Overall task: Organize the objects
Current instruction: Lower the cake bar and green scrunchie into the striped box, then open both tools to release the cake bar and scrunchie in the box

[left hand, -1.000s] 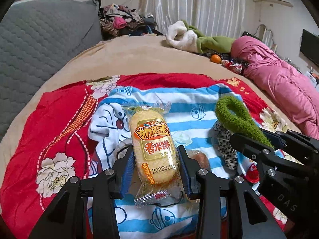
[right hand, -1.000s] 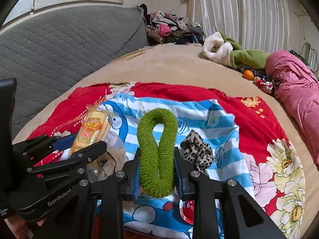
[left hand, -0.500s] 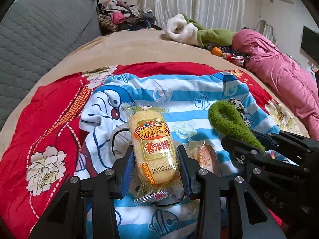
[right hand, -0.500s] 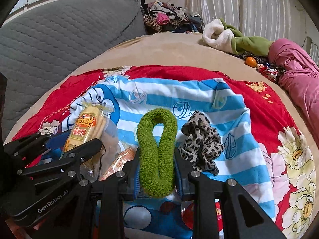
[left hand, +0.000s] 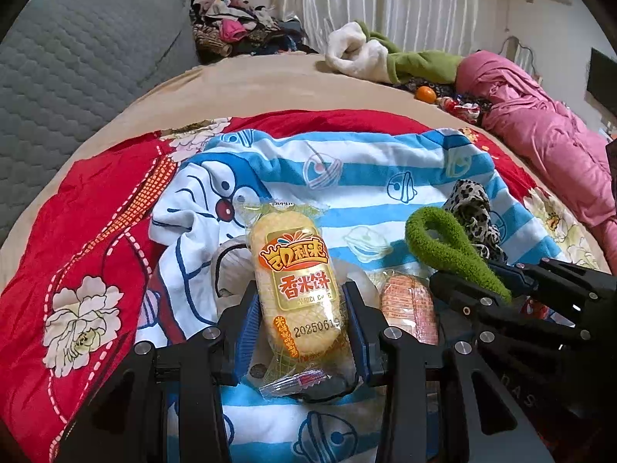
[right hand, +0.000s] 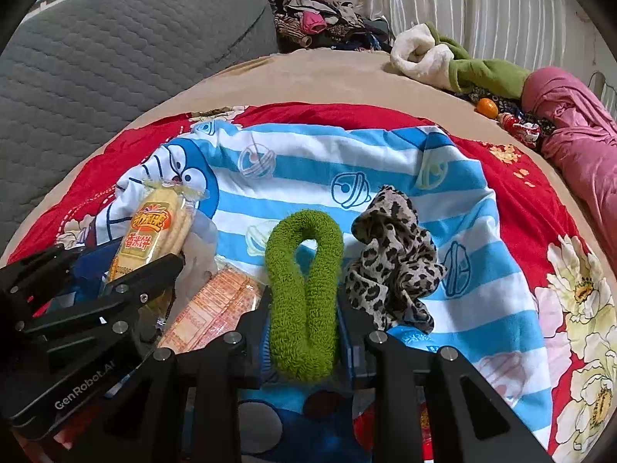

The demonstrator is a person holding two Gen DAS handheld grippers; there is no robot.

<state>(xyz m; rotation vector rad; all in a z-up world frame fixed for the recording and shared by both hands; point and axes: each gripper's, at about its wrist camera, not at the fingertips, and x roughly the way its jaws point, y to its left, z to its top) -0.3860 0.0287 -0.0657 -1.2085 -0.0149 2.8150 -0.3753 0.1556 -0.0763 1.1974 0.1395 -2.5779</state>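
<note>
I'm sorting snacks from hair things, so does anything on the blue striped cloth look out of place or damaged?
Nothing looks damaged. One mix-up: an orange snack packet lies loose on the cloth beside the leopard scrunchie. The left gripper holds the rice cracker pack; the right gripper holds the green scrunchie.

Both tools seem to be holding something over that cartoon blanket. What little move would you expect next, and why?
Probably a short lowering of the left tool to set the rice cracker packet beside the orange snack packet on the blue striped blanket. That would group the snacks. The right tool grips the green scrunchie, right next to the leopard scrunchie.
</note>
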